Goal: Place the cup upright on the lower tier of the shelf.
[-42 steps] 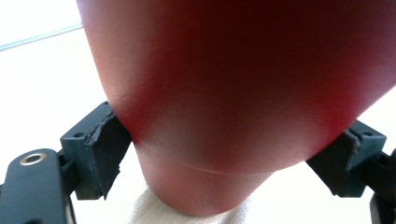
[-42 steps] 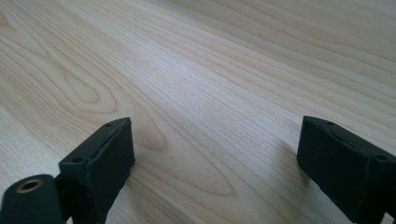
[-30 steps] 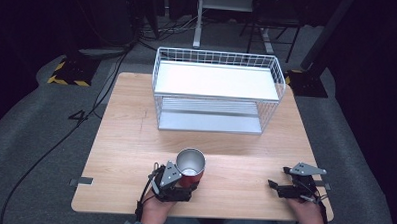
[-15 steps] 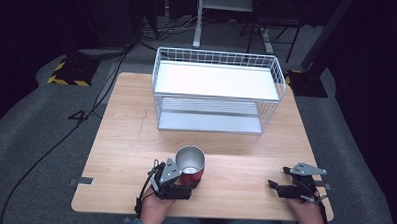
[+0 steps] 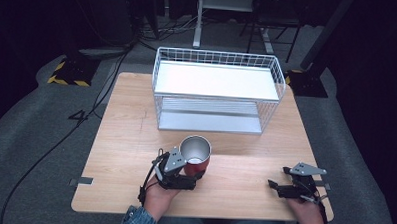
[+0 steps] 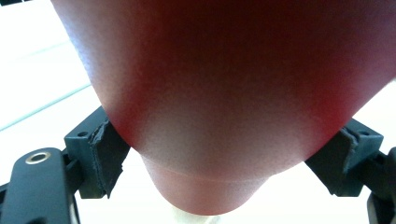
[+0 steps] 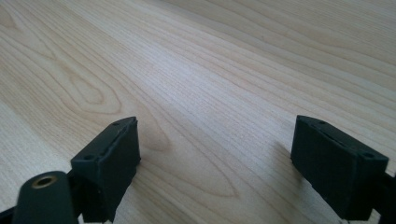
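Your left gripper (image 5: 183, 172) clamps the red cup (image 5: 195, 155) in front of the wire basket (image 5: 215, 90); your right gripper (image 5: 284, 186) gapes empty over the bench (image 5: 125, 139).

The table (image 5: 136, 115) is taken as landmark. It is seen whole in the high view from above its near edge, facing forward and down, with the wire rack (image 5: 217, 90) at its far side and dark floor around it. The left gripper view is set very close behind a red cup (image 6: 224, 102), which is framed by two black fingers (image 6: 100, 154). The right gripper view is held low over the table (image 7: 210, 70), looking along its wood grain between the fingers (image 7: 109, 158). The cup (image 5: 196, 154) and the table top are shared with the high view.
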Action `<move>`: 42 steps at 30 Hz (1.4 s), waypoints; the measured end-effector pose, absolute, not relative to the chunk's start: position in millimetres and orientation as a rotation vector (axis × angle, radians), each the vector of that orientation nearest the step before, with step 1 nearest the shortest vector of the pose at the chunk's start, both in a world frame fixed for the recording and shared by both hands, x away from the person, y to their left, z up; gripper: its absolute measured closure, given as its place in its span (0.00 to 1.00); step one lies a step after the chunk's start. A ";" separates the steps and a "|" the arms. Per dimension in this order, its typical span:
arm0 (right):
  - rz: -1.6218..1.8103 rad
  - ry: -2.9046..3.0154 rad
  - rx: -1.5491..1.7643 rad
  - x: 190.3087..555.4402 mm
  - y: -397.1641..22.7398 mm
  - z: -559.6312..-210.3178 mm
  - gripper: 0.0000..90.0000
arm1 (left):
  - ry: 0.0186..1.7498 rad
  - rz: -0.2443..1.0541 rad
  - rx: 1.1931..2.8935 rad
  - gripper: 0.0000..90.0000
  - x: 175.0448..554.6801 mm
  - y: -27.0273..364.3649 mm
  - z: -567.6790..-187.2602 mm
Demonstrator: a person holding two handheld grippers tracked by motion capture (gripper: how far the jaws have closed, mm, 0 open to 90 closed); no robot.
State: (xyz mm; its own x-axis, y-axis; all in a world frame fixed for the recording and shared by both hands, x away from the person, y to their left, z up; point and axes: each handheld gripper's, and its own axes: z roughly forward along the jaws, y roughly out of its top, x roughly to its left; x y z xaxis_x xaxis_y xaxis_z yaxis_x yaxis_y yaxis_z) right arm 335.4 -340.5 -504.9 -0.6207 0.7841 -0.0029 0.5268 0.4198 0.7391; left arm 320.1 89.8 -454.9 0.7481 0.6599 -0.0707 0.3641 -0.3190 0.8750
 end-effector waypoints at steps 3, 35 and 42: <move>1.028 2.330 1.127 335.4 -340.5 -504.9 0.18 | 0.770 0.366 1.937 0.18 325.5 87.7 -447.8; 1.028 2.330 1.126 335.4 -340.5 -505.0 0.18 | 0.828 0.395 1.894 0.18 398.3 65.0 -441.9; 1.028 2.332 1.123 335.3 -340.6 -504.9 0.18 | 0.838 0.410 1.913 0.18 413.6 56.2 -446.5</move>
